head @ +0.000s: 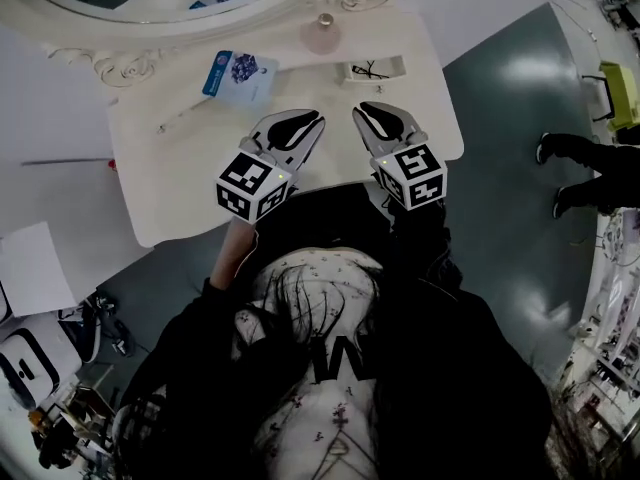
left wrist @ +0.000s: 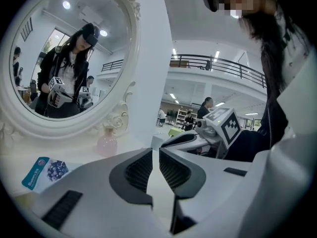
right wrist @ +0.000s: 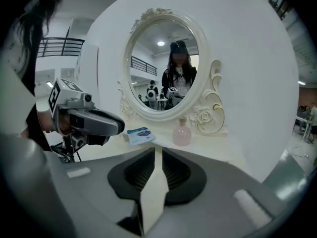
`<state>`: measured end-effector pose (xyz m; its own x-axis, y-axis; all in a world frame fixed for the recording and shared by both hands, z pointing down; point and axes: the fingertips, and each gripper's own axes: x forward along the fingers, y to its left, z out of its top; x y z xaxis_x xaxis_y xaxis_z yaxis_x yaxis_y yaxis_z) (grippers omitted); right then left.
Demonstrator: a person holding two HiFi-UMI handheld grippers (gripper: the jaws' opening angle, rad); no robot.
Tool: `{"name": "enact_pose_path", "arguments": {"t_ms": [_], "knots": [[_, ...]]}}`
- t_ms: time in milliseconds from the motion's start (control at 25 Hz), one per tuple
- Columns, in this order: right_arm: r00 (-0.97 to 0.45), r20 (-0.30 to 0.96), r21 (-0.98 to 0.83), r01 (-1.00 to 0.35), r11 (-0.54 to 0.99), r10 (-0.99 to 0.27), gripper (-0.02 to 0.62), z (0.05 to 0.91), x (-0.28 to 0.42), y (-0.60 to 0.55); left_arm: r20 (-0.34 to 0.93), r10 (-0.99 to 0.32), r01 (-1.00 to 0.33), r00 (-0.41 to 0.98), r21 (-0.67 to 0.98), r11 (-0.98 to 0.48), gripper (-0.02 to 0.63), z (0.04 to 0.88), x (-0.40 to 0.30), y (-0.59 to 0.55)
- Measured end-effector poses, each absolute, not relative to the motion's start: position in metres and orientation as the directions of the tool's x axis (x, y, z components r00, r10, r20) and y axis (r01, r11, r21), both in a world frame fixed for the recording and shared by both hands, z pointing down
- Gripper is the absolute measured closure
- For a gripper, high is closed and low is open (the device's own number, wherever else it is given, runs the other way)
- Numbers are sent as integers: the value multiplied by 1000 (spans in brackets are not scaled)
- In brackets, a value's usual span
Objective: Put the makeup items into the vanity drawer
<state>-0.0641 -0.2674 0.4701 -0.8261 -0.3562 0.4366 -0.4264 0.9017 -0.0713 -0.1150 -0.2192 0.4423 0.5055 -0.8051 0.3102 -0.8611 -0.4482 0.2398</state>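
Observation:
On the white vanity top [head: 170, 188] lie a blue packet [head: 238, 71], a round pink bottle [head: 323, 33], a small white tray with dark lashes [head: 372, 69] and a thin pale stick [head: 180, 116]. My left gripper [head: 303, 120] hovers over the near middle of the top, its jaws together and empty. My right gripper [head: 374, 111] is beside it, just short of the lash tray, also shut on nothing. The packet [right wrist: 139, 134] and bottle [right wrist: 182, 132] show ahead in the right gripper view, with the left gripper [right wrist: 86, 121] at the left. No drawer shows; my body hides the table's front.
An oval mirror [right wrist: 163, 73] in a carved white frame stands at the back of the vanity. On the grey floor to the right stands another person [head: 585, 173]. A sheet of paper [head: 30, 268] and a white bag [head: 30, 363] lie at the lower left.

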Motion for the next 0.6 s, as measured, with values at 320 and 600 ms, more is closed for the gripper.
{"name": "enact_pose_path", "arguments": {"t_ms": [320,600], "knots": [[-816,428,-72,-461,885,-390,538,466,-40,-244,297,-791,-844,535,239,-481,565,442,-96,-209],[-830,418,-50,-428,903,-370,540,463,-13,-225,298,-815,-867,497,220,-448,565,436,-68,-194]]}}
